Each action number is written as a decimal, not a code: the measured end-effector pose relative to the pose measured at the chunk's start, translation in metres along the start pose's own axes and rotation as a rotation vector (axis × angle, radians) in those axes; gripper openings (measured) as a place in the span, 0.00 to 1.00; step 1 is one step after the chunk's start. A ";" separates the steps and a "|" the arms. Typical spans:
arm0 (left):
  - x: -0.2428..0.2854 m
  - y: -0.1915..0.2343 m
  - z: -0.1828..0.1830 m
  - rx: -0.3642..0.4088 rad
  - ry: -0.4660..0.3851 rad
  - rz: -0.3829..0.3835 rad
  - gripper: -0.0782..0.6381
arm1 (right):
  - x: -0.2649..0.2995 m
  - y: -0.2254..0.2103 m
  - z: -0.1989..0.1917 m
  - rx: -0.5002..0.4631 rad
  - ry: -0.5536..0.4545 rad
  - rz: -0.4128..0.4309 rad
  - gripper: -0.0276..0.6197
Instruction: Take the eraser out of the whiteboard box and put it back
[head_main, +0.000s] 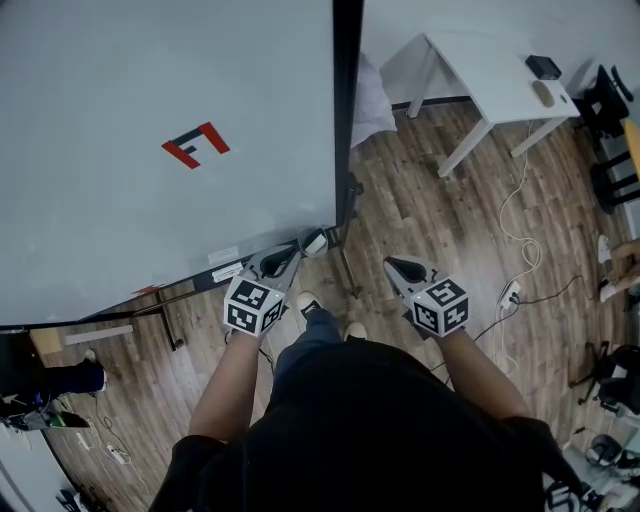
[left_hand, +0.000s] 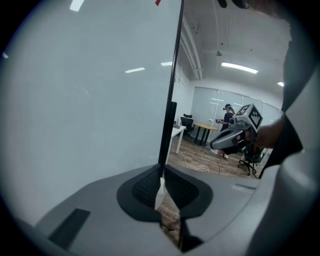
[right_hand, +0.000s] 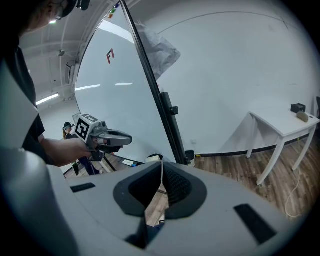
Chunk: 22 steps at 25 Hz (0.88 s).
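Fingers (left_hand: 142, 189) of the left gripper (left_hand: 161, 180) are clenched together with nothing between them, as are those of the right gripper (right_hand: 162, 180). The left gripper points at the lower right corner of the whiteboard (head_main: 150, 80), where the eraser (head_main: 315, 243), a pale block, sits just beyond the gripper's tip; whether the two touch cannot be told. The right gripper is held beside the whiteboard's right edge and apart from it, above the wooden floor (head_main: 420, 200).
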<state>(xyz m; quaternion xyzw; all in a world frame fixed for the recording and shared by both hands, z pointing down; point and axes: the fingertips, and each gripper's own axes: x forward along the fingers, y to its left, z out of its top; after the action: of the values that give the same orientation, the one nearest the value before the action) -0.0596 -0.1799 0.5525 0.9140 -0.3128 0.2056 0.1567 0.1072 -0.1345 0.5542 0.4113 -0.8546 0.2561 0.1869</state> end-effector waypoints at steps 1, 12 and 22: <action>0.003 0.000 -0.001 0.002 0.006 -0.006 0.13 | 0.001 -0.001 -0.001 0.003 0.002 -0.002 0.05; 0.028 0.003 -0.020 -0.002 0.066 -0.047 0.22 | 0.004 -0.004 -0.015 0.032 0.026 -0.018 0.05; 0.053 0.004 -0.037 0.025 0.140 -0.066 0.30 | 0.004 -0.007 -0.032 0.049 0.057 -0.024 0.05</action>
<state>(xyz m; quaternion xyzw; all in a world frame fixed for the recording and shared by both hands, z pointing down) -0.0344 -0.1944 0.6103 0.9091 -0.2681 0.2674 0.1736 0.1139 -0.1224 0.5839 0.4184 -0.8375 0.2863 0.2039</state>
